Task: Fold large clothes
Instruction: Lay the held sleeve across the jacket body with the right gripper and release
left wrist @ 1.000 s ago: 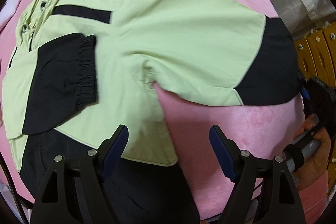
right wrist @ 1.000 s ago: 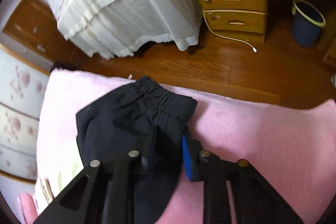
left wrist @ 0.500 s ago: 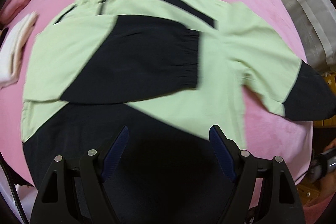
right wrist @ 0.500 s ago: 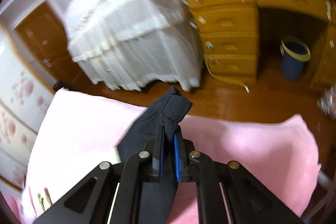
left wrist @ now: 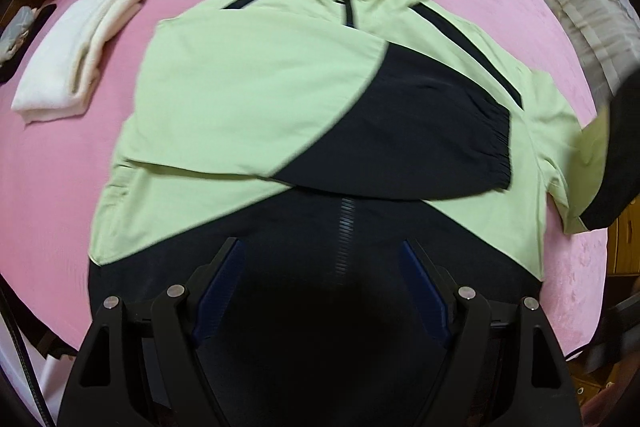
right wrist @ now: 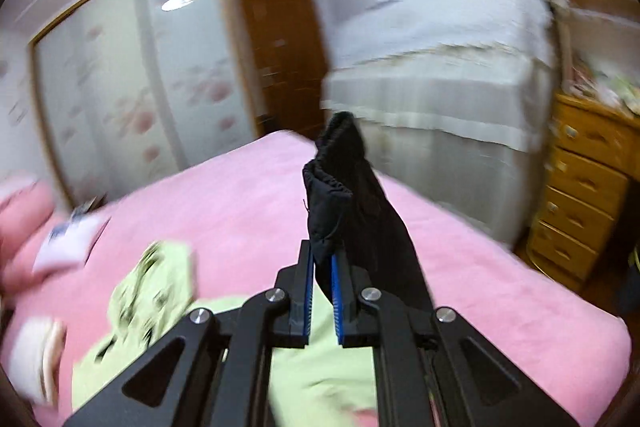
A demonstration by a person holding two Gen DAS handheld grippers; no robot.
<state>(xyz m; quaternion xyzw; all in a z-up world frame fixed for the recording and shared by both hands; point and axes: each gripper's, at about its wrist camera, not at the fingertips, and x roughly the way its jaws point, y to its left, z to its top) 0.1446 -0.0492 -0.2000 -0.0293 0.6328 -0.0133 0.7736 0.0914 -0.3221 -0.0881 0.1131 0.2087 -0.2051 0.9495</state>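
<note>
Jacket (left wrist: 256, 99) cuff (right wrist: 340, 187) pinched, lifted.

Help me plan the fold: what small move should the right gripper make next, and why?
Probably carry the black sleeve cuff inward across the jacket chest. The right gripper is shut on it, lifted above the bed, while the other sleeve already lies folded across.
</note>
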